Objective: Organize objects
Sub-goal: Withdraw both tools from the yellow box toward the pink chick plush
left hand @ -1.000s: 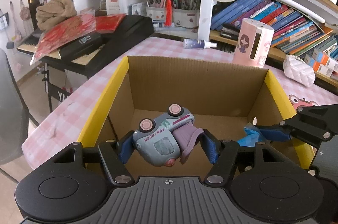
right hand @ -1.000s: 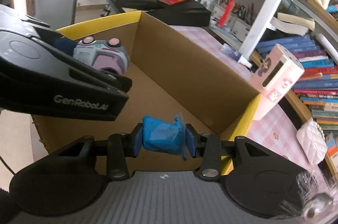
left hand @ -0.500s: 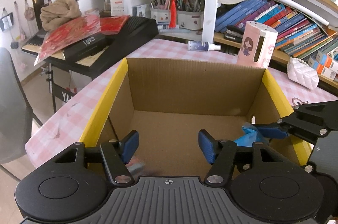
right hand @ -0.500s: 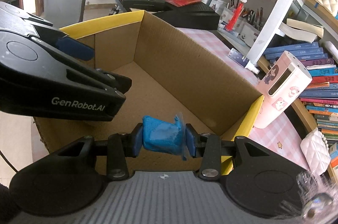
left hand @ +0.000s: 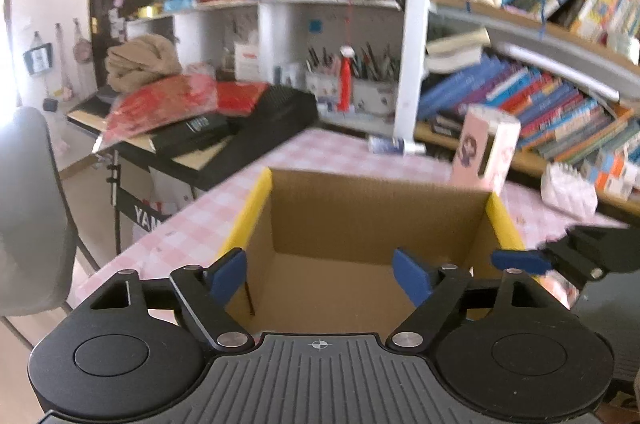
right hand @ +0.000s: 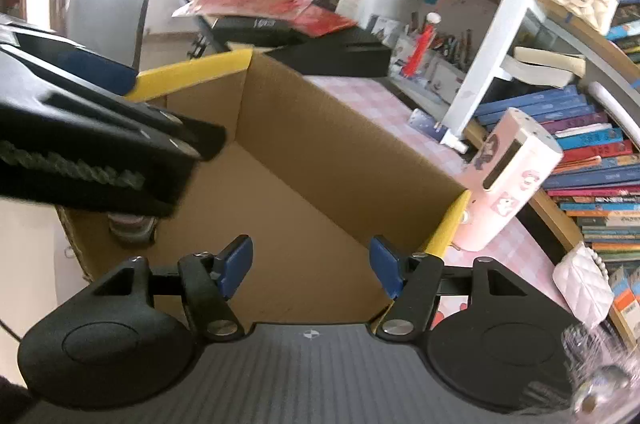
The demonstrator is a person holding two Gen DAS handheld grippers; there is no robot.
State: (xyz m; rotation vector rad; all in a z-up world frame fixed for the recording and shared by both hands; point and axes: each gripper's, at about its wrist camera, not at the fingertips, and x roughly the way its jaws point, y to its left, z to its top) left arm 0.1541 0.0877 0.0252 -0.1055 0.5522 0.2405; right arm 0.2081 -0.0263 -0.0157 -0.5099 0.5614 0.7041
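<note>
Claws both gape over the cardboard box (right hand: 320,152) on the pink checked counter (left hand: 320,152). Left claw (left hand: 320,276) and right claw (right hand: 310,264) have just been opening, nothing between their jaws. Toy truck (right hand: 132,228) lies at the box's lower left, partly hidden.

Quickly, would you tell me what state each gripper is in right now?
Left gripper: open, empty, jaws just opened wider.
Right gripper: open, empty, jaws just opened.

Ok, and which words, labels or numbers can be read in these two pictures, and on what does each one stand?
"YA", the rest hidden: white letters on the black panel under the keyboard.
White print on the black box: too blurred to read.
Titles on the book spines: too small and blurred to read.
Nothing else is readable.
</note>
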